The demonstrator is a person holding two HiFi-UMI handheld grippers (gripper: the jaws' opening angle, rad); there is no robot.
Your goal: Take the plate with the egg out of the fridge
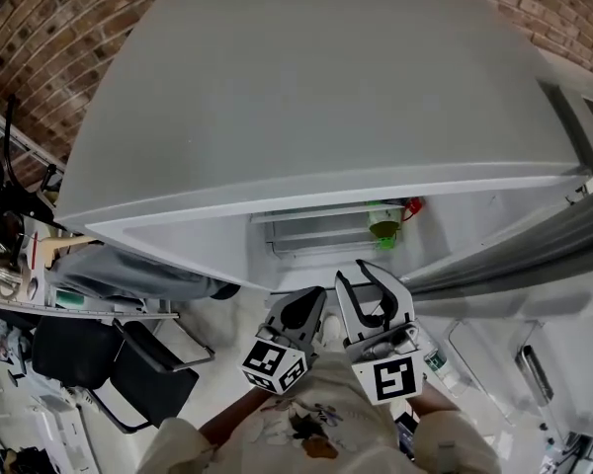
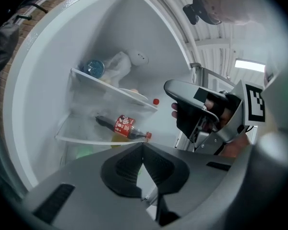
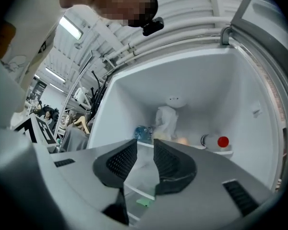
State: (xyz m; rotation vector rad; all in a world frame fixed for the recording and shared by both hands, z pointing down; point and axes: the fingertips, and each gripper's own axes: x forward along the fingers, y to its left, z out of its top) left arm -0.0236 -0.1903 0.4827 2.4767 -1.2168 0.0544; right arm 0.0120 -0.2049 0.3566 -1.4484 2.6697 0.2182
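The fridge stood open below the camera, its grey top hiding nearly all of the interior in the head view; only a sliver of shelving, a green object and a speck of red showed under the front edge. The left gripper was clenched, its dark pads meeting at the tips with nothing between them. Beside it, the right gripper was released, a narrow gap between its pads and nothing held. Both hung just in front of the opening. The plate sat inside on the upper shelf as a pale rim, well apart from both grippers, between a white bag at the far wall and a red-capped bottle to the right. A pale rounded shape there might have been the egg, but frost haze and blur kept it from being made out. A clear bottle with a blue top lay left of the bag. On the lower shelf lay a dark bottle, its red label carrying white lettering too small to read. The only clear print was the black-and-white square markers on the gripper cubes.
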